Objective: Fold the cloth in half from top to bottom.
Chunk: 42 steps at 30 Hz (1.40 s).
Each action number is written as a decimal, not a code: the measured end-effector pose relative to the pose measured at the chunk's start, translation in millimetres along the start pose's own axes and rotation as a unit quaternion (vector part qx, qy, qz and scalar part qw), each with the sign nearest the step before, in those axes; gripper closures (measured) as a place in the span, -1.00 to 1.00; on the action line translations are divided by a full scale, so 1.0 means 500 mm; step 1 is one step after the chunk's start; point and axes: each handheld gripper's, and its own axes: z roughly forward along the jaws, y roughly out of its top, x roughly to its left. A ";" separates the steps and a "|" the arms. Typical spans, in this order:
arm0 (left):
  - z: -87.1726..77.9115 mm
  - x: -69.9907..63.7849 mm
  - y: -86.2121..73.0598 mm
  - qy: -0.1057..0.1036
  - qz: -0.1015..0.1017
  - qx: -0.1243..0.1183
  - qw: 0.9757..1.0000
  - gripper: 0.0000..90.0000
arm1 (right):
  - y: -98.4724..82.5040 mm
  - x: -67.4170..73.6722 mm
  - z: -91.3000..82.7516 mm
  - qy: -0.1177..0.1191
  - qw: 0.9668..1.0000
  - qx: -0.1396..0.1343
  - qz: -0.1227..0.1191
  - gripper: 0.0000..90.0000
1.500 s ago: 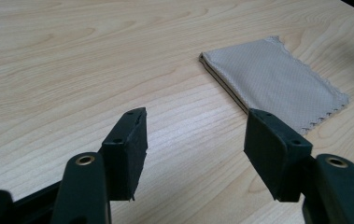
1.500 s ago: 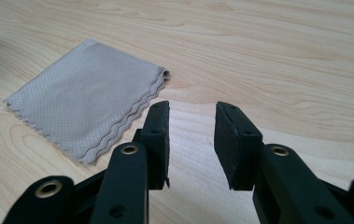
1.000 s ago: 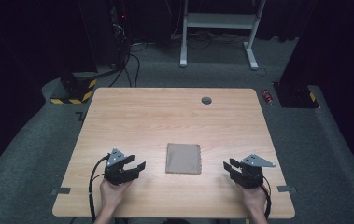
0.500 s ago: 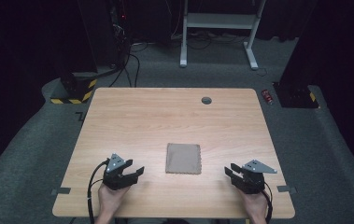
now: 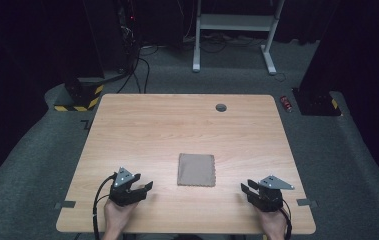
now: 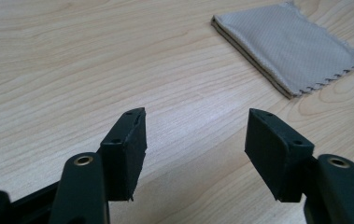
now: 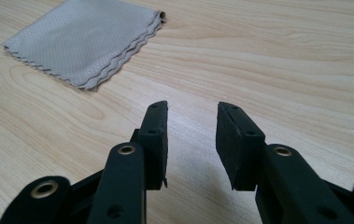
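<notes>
Both hands have drawn back a little toward the near edge of the table (image 5: 127,115) since a second ago, the right one most plainly; the cloth has not shifted.

One folded grey cloth (image 5: 196,169) lies flat on the wood, near the middle of the near half, between the two grippers and slightly farther from the person than either. It touches neither of them. From the left gripper (image 5: 142,187), the cloth (image 6: 289,46) sits ahead and off to the right, well clear of the jaw tips, its stacked folded edge facing that gripper and a zigzag-cut edge on its far right side. From the right gripper (image 5: 246,190), the cloth (image 7: 86,39) sits ahead and off to the left, also apart, with its layered wavy edges turned toward the jaws.

The left gripper (image 6: 195,130) has its jaws spread wide, with bare wood showing between them; it holds nothing. The right gripper (image 7: 192,126) has its jaws released too, set noticeably closer together than the left pair, again with only tabletop between the pads. Both hover low over the table, each in one hand at the near edge.

Counted: one cloth, two grippers, two hands, one table. A small dark round fitting (image 5: 221,107) sits in the tabletop near the far edge.
</notes>
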 end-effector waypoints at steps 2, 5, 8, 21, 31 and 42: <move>0.002 0.002 -0.003 0.002 -0.004 0.003 1.000 -0.13 | -0.002 -0.002 0.001 -0.002 1.000 0.002 0.001 0.42; 0.004 0.006 -0.006 0.005 -0.006 0.006 1.000 -0.13 | -0.003 -0.003 0.002 -0.009 1.000 0.009 -0.004 0.41; 0.006 0.011 -0.008 0.012 -0.006 0.010 1.000 -0.13 | -0.004 -0.007 0.005 -0.014 1.000 0.013 -0.001 0.41; 0.015 0.036 -0.010 0.032 -0.020 0.016 0.999 -0.13 | -0.006 -0.025 0.014 -0.031 0.999 0.025 0.003 0.39; 0.020 0.045 -0.009 0.043 -0.018 0.021 0.999 -0.13 | -0.006 -0.037 0.020 -0.043 0.999 0.029 0.002 0.37; 0.030 0.044 -0.007 0.059 -0.008 0.027 0.998 -0.14 | -0.006 -0.043 0.025 -0.047 0.998 0.032 0.006 0.35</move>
